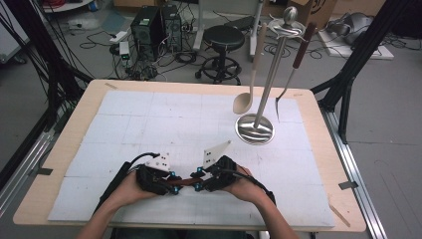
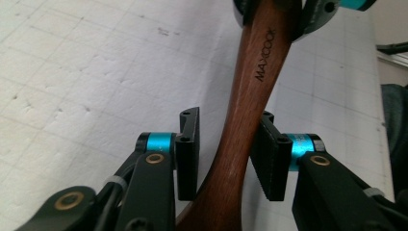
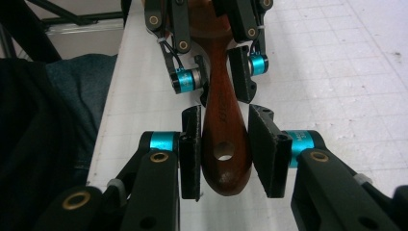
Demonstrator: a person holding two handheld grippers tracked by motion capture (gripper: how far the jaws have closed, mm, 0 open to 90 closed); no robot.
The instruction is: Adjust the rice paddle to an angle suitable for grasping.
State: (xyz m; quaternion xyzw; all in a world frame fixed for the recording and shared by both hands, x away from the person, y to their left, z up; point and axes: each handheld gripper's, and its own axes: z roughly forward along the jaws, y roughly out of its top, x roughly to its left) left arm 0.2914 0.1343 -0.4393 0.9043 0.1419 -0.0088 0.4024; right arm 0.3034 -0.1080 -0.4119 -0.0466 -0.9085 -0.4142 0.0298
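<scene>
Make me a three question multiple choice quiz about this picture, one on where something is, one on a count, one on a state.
1. Where does the utensil stand sit?
A. far right of the table
B. near left corner
C. on the floor

2. How many utensils hang on the stand?
A. none
B. two
C. five

3. The right gripper is:
A. lying unused
B. shut on the wooden handle
C. holding a cup

Answers:
1 A, its round base rests on the far right of the white mat.
2 B, a pale spoon and a dark-handled fork hang there.
3 B, both pads press the handle's end.
</scene>
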